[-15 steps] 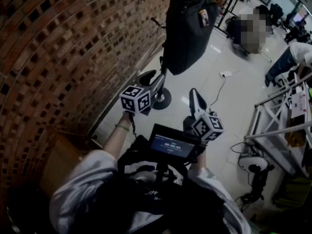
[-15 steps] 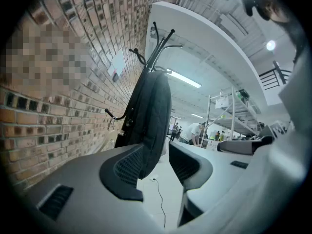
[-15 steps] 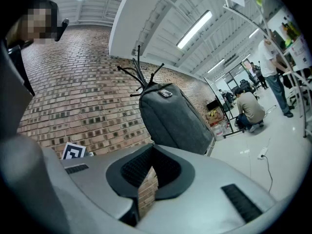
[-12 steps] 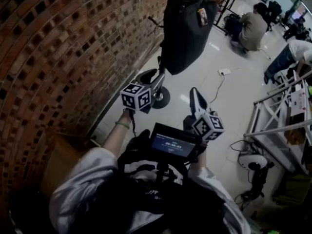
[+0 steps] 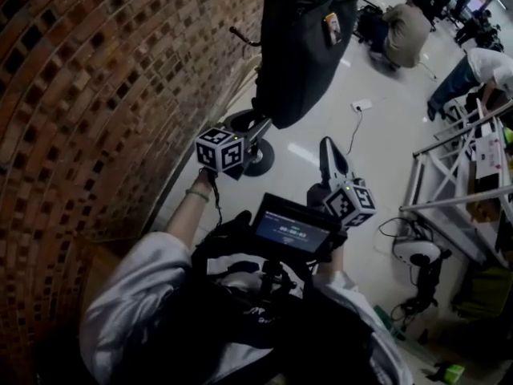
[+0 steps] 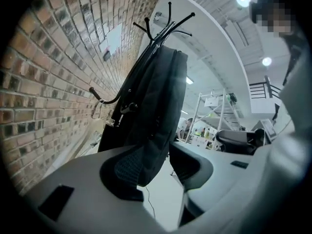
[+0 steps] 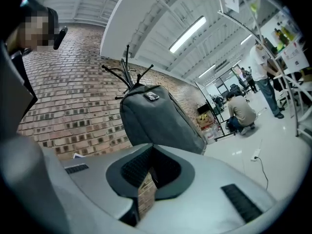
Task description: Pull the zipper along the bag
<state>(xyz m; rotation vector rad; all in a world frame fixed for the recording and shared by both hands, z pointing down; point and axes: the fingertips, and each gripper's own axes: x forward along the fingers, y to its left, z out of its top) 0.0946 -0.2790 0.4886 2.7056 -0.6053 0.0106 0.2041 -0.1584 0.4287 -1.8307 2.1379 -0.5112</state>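
Now faces a coat stand (image 5: pixel 260 164) set close to a brick wall (image 5: pixel 96 95). Finds the bag (image 5: pixel 300 54), dark and full, hanging from the stand's top hooks, its body down along the pole and well clear of the stand's round foot. Holds the left gripper (image 5: pixel 255 125) right up by the stand, just under the bag's lower end, jaws spread wide. Sees the bag's bottom edge in the gap between them, not clamped. Holds the right gripper (image 5: pixel 327 144) farther out from the stand and apart from the bag, jaws closed tip to tip on nothing. Catches a crouching person (image 5: pixel 405 26) on the pale floor beyond the stand.
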